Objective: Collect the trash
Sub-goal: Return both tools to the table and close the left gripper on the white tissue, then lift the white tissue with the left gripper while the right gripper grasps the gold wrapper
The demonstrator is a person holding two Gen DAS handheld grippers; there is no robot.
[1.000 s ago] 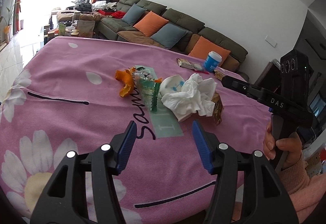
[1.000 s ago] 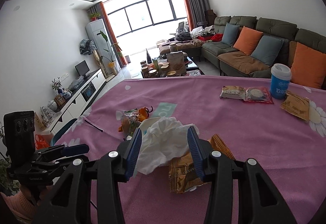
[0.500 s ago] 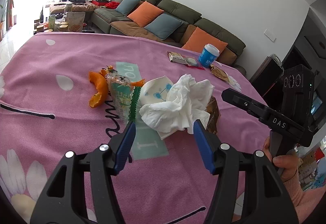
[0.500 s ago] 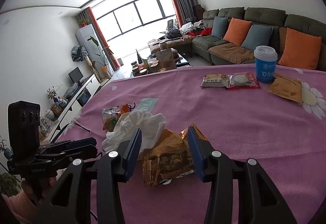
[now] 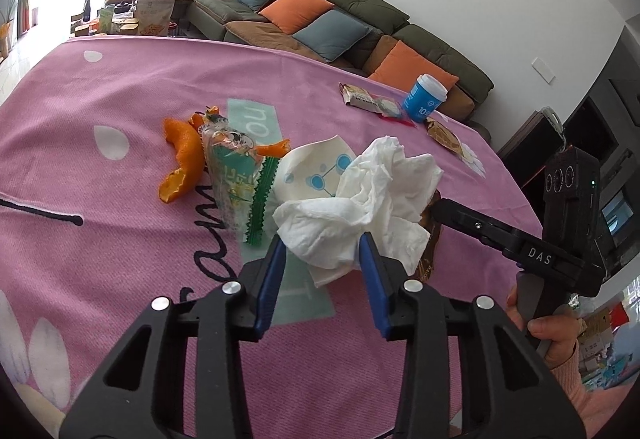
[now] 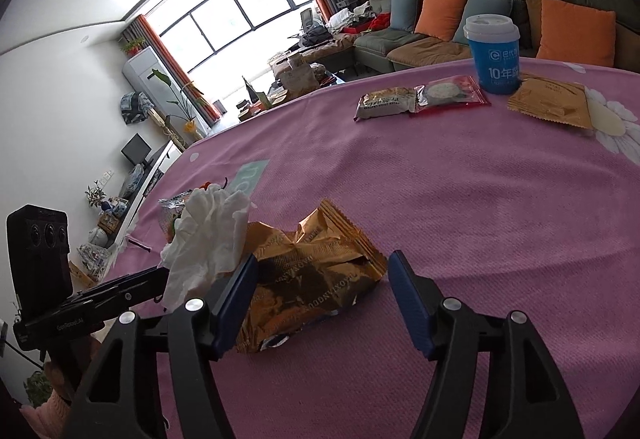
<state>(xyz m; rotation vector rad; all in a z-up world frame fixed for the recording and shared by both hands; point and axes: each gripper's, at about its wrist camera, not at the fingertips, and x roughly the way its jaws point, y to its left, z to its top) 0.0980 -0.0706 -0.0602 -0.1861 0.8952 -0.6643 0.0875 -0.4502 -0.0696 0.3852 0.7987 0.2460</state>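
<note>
Here, your left gripper (image 5: 322,247) has its jaws just closing in on the tissue (image 5: 360,207), w/ the crumpled wad's near lobe between the blue pads; both pads look to be touching the paper, so I read it as gripped. Your right gripper (image 6: 320,279) has jaws just opening and now stands wide: the gold wrapper (image 6: 308,275) lies between the fingers, the left pad at its edge, the right pad clear of it, so nothing held there. The wrapper sits on the pink cloth (image 6: 460,199), directly beside and partly under the tissue. In the left view, the right gripper's tip reaches in from the right side, just at the tissue's far edge; your hand (image 5: 556,335) w/ a pink sleeve grips its handle. Rest of the trash, left of the tissue: white paper w/ blue dots (image 5: 316,171) touching the wad, a green-printed clear bag (image 5: 232,175) next to that, then orange peel (image 5: 180,163) at the bag's left edge. Well apart, at the cloth's far side: a blue cup (image 6: 494,55) upright w/ white lid, two snack packs (image 6: 420,97) side by side near it, and a flat tan packet (image 6: 552,103) just beside the cup. Sofa (image 6: 460,11) w/ cushions stands behind the table.
</note>
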